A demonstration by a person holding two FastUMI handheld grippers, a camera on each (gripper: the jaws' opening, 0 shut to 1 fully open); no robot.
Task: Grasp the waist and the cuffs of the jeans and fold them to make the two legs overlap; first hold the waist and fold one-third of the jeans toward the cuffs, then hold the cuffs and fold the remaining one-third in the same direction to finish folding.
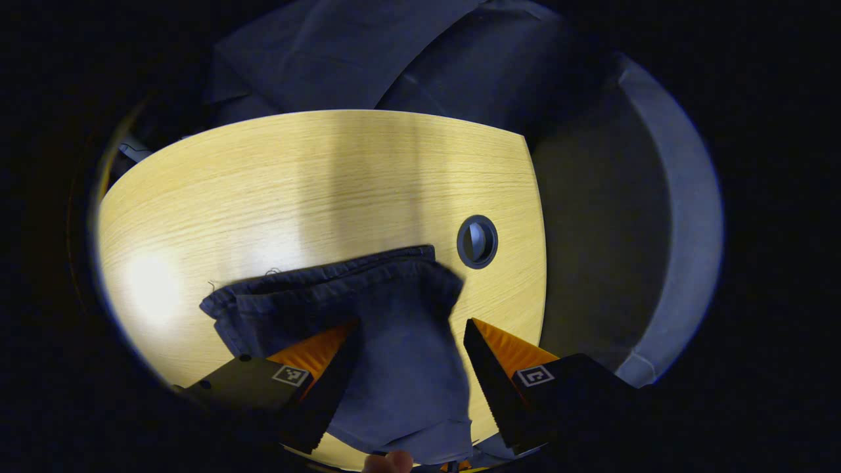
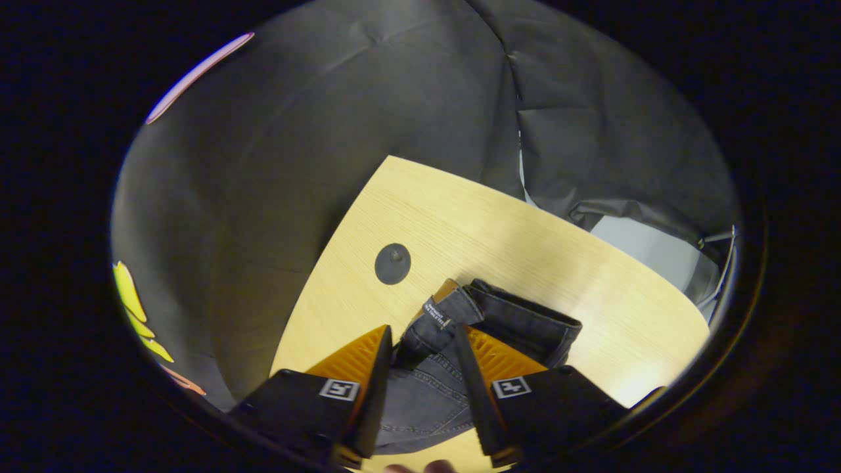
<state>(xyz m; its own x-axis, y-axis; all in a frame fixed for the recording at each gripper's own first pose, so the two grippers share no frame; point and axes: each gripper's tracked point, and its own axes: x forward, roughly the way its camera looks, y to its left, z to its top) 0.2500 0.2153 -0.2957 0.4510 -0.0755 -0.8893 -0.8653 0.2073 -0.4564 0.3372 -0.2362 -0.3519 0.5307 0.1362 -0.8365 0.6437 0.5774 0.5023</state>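
Note:
Dark blue jeans lie on a pale wooden table (image 1: 263, 184). In the left gripper view their cuff end (image 1: 328, 289) spreads ahead, and the cloth runs back between the fingers of my left gripper (image 1: 412, 323). Those fingers stand wide apart on either side of the cloth, so the gripper is open. In the right gripper view the waist (image 2: 447, 312) of the jeans, with its label patch, is bunched and raised. My right gripper (image 2: 424, 328) has its fingers close against both sides of it and is shut on it. More denim (image 2: 420, 394) lies under the fingers.
A round cable hole (image 1: 477, 242) (image 2: 393, 263) sits in the tabletop just beyond the jeans. The table edge (image 1: 539, 263) drops off beside it toward the dark booth cloth. A person's fingertip (image 1: 387, 463) (image 2: 439, 467) peeks in at the bottom.

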